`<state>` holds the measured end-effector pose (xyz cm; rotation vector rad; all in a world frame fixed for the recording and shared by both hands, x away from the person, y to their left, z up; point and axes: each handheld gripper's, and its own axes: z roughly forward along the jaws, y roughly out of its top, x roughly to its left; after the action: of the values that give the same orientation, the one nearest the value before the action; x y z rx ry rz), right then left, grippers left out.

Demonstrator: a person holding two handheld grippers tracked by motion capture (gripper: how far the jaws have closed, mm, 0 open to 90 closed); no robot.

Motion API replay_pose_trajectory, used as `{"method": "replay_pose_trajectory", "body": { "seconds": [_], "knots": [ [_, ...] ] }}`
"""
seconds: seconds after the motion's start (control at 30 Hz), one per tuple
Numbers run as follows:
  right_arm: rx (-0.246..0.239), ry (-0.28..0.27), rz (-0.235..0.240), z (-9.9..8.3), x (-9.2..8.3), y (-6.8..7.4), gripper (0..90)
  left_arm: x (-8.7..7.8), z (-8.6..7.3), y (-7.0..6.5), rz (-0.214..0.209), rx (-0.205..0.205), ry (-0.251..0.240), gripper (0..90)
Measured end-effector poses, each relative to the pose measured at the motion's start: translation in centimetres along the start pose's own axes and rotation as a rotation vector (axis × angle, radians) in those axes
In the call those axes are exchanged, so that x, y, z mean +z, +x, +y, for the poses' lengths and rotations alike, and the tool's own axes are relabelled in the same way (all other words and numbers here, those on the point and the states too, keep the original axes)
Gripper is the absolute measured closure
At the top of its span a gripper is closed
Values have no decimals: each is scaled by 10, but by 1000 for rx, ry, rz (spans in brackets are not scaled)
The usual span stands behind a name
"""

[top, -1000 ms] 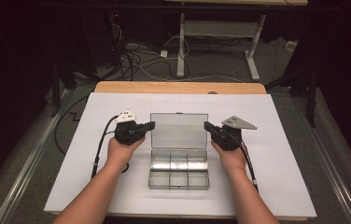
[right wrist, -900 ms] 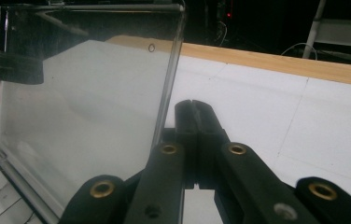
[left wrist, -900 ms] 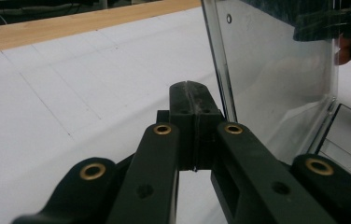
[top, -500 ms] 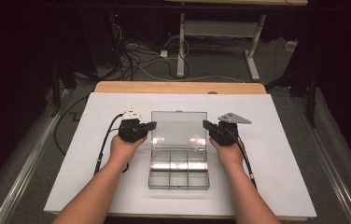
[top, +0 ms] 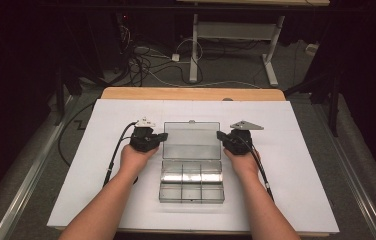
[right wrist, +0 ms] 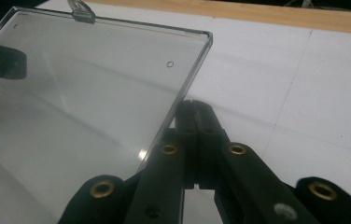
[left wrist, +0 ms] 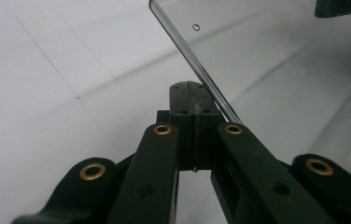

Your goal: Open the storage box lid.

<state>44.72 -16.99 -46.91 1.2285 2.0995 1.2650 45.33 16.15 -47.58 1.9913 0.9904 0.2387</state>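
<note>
From above, the clear box sits at frame centre on the white table, its lid raised toward the far side, with the left gripper at the lid's left edge and the right gripper at its right edge; uneven pushing could twist the lid or slide the box. In the left gripper view the jaws are pressed together, empty, the lid's edge just beside their tip at centre; in the right gripper view the jaws are likewise clenched on nothing beside the lid's edge, so I reckon the smooth plastic could slip off either tip and drop.
</note>
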Motion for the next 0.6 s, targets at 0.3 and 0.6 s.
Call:
{"method": "replay_pose_trajectory", "body": {
  "seconds": [0.3,0.6],
  "knots": [
    [21,66,-4,-5,8,-3,900,7,0,2,14,-10,83,881],
    [29,119,-12,-8,9,-5,900,9,0,4,40,-19,145,881]
  ]
}}
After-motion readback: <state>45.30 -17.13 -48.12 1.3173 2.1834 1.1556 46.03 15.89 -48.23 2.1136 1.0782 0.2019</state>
